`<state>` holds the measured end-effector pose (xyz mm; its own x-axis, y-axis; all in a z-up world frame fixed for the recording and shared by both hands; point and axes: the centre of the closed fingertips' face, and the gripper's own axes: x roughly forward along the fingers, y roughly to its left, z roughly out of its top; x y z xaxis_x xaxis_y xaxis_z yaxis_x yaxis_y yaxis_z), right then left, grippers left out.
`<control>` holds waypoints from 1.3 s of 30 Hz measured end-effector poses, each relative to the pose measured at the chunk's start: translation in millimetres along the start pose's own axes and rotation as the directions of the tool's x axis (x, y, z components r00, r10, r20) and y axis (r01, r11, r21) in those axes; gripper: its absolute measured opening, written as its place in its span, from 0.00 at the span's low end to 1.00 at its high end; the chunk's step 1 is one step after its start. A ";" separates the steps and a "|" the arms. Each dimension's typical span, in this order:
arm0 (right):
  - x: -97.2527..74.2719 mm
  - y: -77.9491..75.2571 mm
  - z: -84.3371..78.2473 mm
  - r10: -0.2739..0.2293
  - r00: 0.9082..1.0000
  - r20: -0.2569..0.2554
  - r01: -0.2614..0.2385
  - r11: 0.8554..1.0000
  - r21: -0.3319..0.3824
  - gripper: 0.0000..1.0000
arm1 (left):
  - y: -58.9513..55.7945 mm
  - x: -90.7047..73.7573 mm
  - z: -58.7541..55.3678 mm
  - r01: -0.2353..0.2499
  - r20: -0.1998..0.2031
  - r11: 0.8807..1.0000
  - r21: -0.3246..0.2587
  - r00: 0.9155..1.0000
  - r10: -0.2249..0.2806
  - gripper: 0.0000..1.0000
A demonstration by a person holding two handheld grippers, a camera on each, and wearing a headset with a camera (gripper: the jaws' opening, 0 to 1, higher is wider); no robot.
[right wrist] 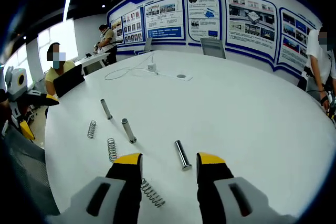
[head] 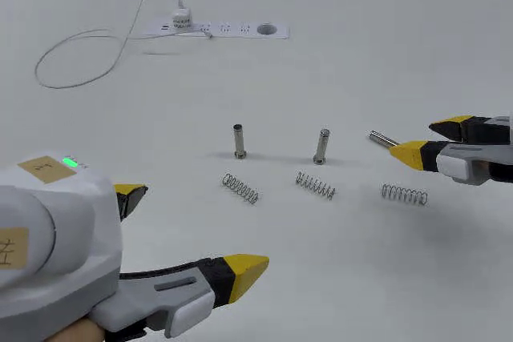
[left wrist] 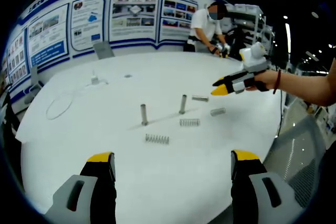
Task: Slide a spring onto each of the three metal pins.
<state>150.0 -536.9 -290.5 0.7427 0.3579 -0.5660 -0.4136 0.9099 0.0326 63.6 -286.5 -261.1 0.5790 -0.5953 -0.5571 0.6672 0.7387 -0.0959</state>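
A broad, round white bench (head: 385, 30) stands in a hall whose far wall carries blue-and-white display boards (left wrist: 131, 17); people (left wrist: 202, 24) are at its far edge. Near the far side lies a white power strip (head: 232, 30), with a thin white cable (head: 80, 46) looping away from it. Nearer the front, two slender grey metal pins stand upright and well apart: the left pin (head: 239, 141) and the middle pin (head: 321, 146). A third metal pin (head: 382, 139) lies on its side to their right. Three bare steel coil springs lie flat on the bench, one just in front of each pin: the left spring (head: 240, 188), the middle spring (head: 315, 186) and the right spring (head: 404, 194). None is on a pin. The right gripper (head: 417, 139), grey with yellow-tipped jaws, is held low over the bench. Its jaws are parted and grip nothing; the third metal pin lies in the gap ahead of them, just beside one tip, and contact cannot be told. The left gripper (head: 204, 226) hovers nearer the front edge, its jaws spread wide and empty, well apart from pins and springs.
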 end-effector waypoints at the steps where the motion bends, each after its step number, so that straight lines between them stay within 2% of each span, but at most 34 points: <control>1: 2.2 -1.2 0.2 -0.001 1.000 -0.002 0.001 1.000 -0.004 0.41 | 0.0 0.3 0.5 0.001 0.001 1.000 0.000 1.000 -0.001 0.93; 7: 19.0 -7.9 1.0 0.008 1.000 -0.022 -0.008 1.000 -0.027 0.34 | -0.4 1.8 1.9 0.006 -0.006 1.000 0.005 1.000 -0.006 0.92; 9: 25.1 -8.1 -0.2 0.018 0.999 -0.031 -0.019 0.999 -0.030 0.32 | -1.4 1.8 2.1 0.010 -0.014 1.000 0.011 1.000 -0.010 0.91; 13: 36.7 -8.2 -4.5 0.034 0.998 -0.052 -0.035 0.999 -0.029 0.30 | -3.1 1.9 4.7 0.018 -0.005 1.000 0.008 1.000 -0.018 0.92; 19: 52.0 -6.0 -8.8 0.054 0.994 -0.090 -0.060 0.996 -0.071 0.27 | -2.8 1.8 5.4 0.020 -0.004 1.000 0.006 1.000 -0.020 0.92; 30: 69.9 -5.7 -14.3 0.068 0.987 -0.148 -0.082 0.992 -0.093 0.21 | -3.9 3.9 6.5 0.028 0.000 1.000 0.003 1.000 -0.028 0.91; 39: 76.7 -4.9 -15.0 0.067 0.981 -0.180 -0.091 0.988 -0.125 0.18 | -3.4 3.4 5.5 0.031 0.002 1.000 0.001 1.000 -0.031 0.91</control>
<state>201.1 -517.0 -346.5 0.6059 0.3744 -0.7019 -0.5419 0.8402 -0.0196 65.9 -292.8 -258.2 0.5586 -0.6187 -0.5524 0.6857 0.7192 -0.1121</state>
